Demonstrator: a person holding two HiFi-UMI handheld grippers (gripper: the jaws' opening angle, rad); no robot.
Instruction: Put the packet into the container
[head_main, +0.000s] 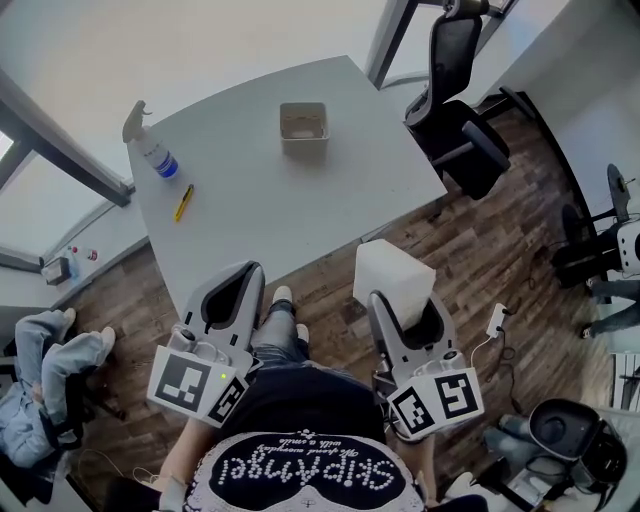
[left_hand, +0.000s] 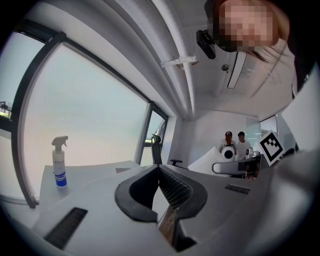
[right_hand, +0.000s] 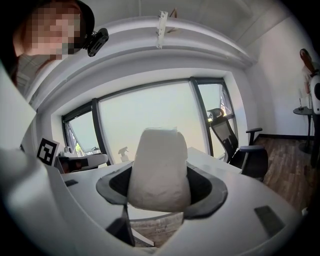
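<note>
A small beige container (head_main: 303, 128) stands open-topped on the far part of the grey table (head_main: 350, 190). My right gripper (head_main: 405, 300) is shut on a white packet (head_main: 392, 278), held off the table's near right corner, above the wooden floor. In the right gripper view the packet (right_hand: 160, 170) stands upright between the jaws of the right gripper (right_hand: 161, 184) and hides the container. My left gripper (head_main: 252, 272) hangs at the table's near edge. Its jaws (left_hand: 159, 169) meet at the tips with nothing between them.
A spray bottle (head_main: 150, 150) and a yellow pen-like tool (head_main: 184, 202) lie on the table's left side. A black office chair (head_main: 455, 110) stands at the far right corner. A seated person's legs (head_main: 40, 370) show at the left, and two people (left_hand: 235, 145) stand far off.
</note>
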